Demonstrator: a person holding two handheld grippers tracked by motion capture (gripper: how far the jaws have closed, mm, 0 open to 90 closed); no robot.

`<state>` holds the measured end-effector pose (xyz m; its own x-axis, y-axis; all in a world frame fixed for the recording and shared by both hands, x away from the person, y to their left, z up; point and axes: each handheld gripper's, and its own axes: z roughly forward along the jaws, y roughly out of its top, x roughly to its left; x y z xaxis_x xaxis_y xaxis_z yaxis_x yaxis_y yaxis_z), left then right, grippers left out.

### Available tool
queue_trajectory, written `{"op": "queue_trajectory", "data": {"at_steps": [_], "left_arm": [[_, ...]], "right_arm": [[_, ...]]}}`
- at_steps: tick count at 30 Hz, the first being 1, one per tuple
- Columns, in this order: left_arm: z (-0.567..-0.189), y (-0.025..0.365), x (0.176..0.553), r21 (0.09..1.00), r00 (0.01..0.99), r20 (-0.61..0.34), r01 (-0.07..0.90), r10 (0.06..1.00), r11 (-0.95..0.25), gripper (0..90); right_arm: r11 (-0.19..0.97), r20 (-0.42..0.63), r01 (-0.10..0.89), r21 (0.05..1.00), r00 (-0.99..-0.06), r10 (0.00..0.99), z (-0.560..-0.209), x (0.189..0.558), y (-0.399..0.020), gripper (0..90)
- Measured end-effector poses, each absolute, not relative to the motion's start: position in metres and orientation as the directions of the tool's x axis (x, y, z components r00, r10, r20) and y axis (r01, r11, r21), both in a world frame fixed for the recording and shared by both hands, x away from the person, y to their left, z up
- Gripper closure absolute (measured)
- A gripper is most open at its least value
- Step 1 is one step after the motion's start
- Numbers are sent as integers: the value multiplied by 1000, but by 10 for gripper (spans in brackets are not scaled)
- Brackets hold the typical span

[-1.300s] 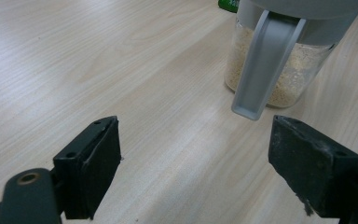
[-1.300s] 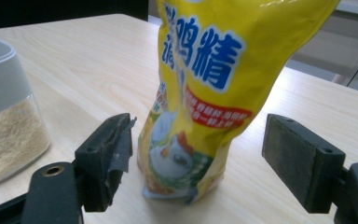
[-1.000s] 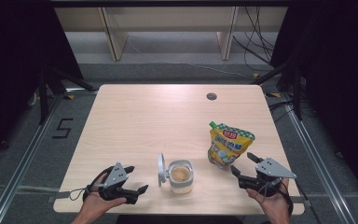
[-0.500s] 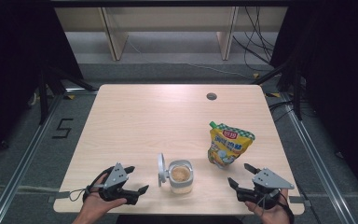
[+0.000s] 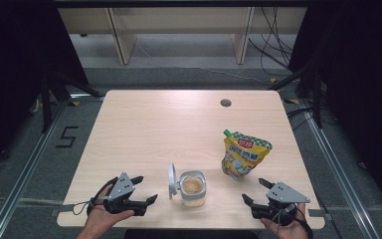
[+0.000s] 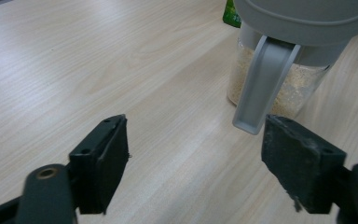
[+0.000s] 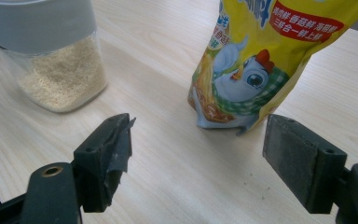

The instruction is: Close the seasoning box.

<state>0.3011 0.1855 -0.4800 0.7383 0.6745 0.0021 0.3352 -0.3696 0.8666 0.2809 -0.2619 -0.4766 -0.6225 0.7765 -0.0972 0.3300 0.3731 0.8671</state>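
Slid back toward tabletop point(image 5: 159, 124) edge since before: right gripper point(image 5: 259, 191), fingers spread, empty. Left gripper point(image 5: 144, 189) just closing a little, fingers apart, empty. Open jar point(image 5: 193, 188) between both, yellow pouch point(image 5: 243, 155) behind right

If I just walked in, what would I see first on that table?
Probably the bright yellow pouch with a cartoon chicken on it, standing at the right side of the wooden table. Next comes the clear jar of pale grains near the front edge, its grey lid flipped open to the left. A black gripper sits at each front corner, left gripper and right gripper, both open and holding nothing.
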Motion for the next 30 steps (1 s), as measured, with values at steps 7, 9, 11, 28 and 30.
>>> {"op": "queue_trajectory", "data": {"at_steps": [7, 9, 11, 28, 30], "left_arm": [[-475, 190, 298, 892, 742, 31, 281, 669, -353, 667], [-473, 189, 296, 902, 731, 24, 279, 682, -331, 765], [-469, 186, 297, 909, 740, 85, 216, 667, -356, 846], [-455, 158, 298, 913, 793, 94, 172, 602, -369, 891], [-453, 154, 298, 915, 795, 93, 168, 599, -366, 892]], "right_arm": [[380, -97, 340, 860, -624, 776, -478, 282, -261, 252], [378, -94, 342, 860, -622, 777, -478, 282, -260, 253], [369, -68, 373, 851, -619, 782, -478, 281, -259, 255], [362, -72, 362, 859, -615, 786, -479, 282, -260, 256], [369, -89, 344, 863, -616, 782, -479, 283, -260, 256]]}}
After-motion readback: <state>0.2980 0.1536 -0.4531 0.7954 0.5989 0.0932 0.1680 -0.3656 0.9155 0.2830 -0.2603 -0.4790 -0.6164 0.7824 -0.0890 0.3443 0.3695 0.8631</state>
